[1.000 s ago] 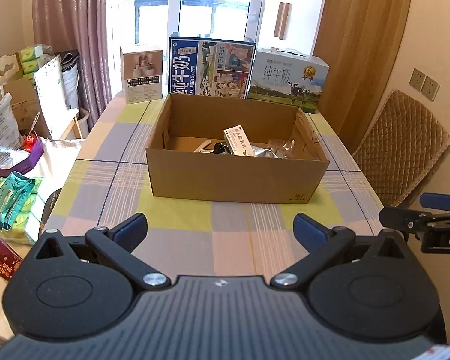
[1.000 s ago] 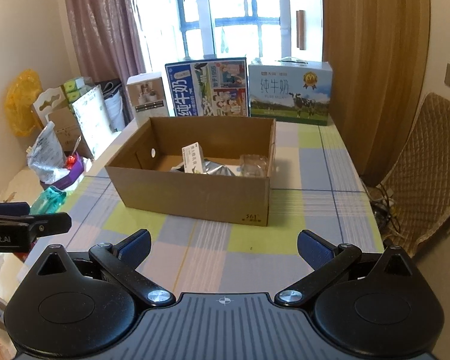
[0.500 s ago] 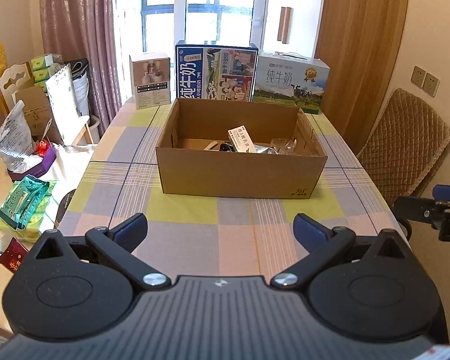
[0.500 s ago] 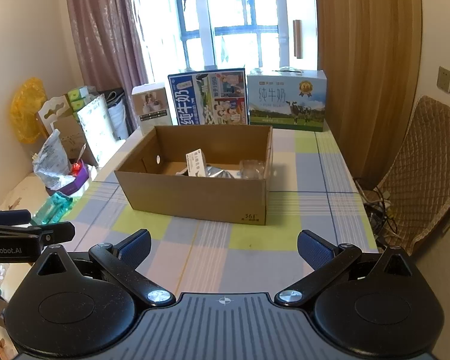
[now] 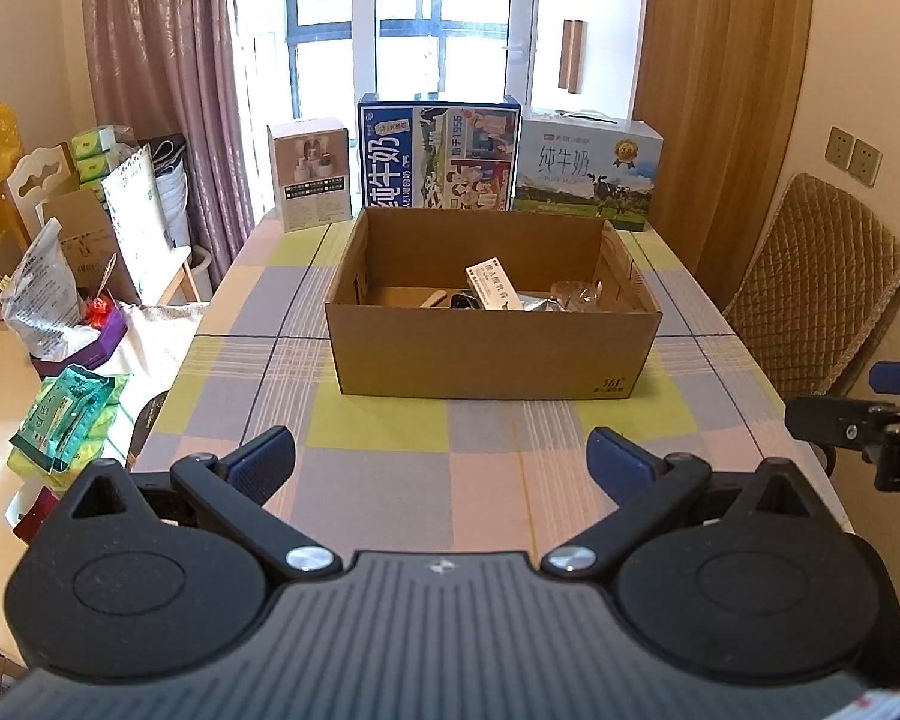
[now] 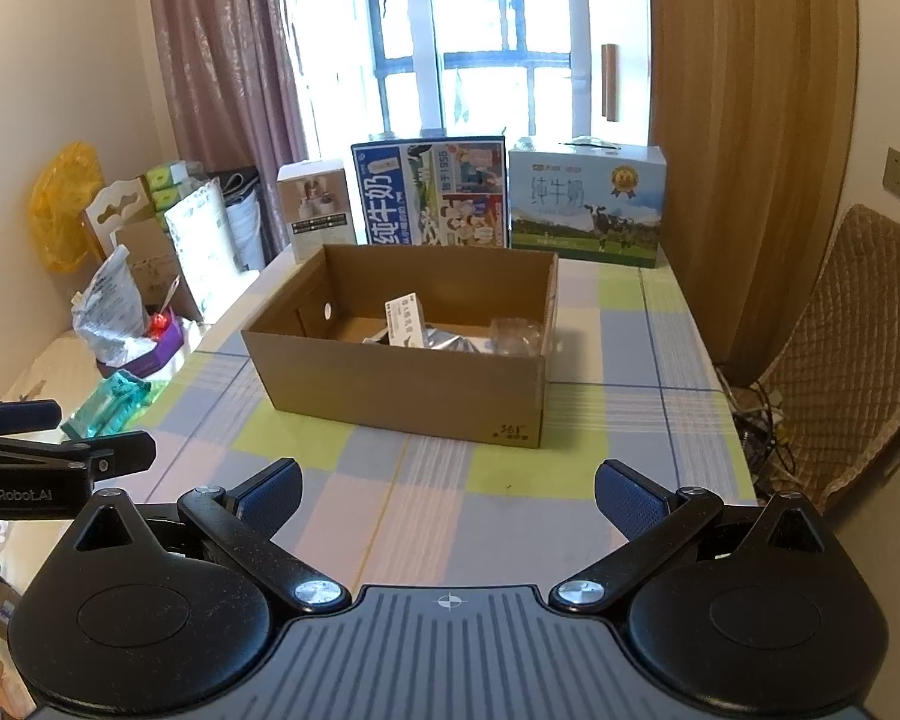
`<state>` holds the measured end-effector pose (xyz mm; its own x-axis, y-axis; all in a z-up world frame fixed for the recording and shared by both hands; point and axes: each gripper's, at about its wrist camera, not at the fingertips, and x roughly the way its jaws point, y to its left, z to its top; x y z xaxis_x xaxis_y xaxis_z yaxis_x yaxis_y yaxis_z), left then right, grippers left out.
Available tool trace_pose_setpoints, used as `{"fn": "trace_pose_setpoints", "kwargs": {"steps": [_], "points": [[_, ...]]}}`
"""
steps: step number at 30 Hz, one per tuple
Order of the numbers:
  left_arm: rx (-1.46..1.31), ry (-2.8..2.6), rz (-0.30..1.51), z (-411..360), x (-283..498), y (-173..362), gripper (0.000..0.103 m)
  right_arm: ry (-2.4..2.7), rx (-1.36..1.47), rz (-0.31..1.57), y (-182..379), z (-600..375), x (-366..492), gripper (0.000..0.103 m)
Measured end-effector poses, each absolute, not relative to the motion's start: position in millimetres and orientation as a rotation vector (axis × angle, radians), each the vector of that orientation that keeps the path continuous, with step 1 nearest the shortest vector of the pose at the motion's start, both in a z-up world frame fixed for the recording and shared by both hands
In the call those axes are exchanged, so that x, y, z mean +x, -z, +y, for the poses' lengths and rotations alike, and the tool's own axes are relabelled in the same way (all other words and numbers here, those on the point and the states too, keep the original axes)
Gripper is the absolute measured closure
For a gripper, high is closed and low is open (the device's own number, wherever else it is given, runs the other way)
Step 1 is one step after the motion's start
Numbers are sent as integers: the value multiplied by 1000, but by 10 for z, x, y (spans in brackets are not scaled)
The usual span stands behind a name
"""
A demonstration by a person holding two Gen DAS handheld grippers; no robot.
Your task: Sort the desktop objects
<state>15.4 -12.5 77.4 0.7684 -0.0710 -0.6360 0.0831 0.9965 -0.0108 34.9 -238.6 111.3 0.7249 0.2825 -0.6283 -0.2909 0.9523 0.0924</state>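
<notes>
Cardboard box point(image 5: 491, 343) sits mid-tabletop, holding a white packet point(image 5: 492, 284) and foil pouch point(image 5: 537, 301). Left gripper point(image 5: 441, 456) and right gripper point(image 6: 448, 487) hover over the near edge, jaws spread wide, empty.

My left claw point(image 5: 441, 456) sits low in the frame, jaws spread wide and empty. My right claw point(image 6: 447, 489) is level beside it, equally wide, gripping nothing, lower centre of its view.
</notes>
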Motion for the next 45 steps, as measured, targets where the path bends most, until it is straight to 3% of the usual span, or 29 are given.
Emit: {"fn": "trace_pose_setpoints", "kwargs": {"steps": [45], "points": [[39, 119, 732, -202, 319, -601, 1, -285, 13, 746, -939, -2513, 502, 2]]}}
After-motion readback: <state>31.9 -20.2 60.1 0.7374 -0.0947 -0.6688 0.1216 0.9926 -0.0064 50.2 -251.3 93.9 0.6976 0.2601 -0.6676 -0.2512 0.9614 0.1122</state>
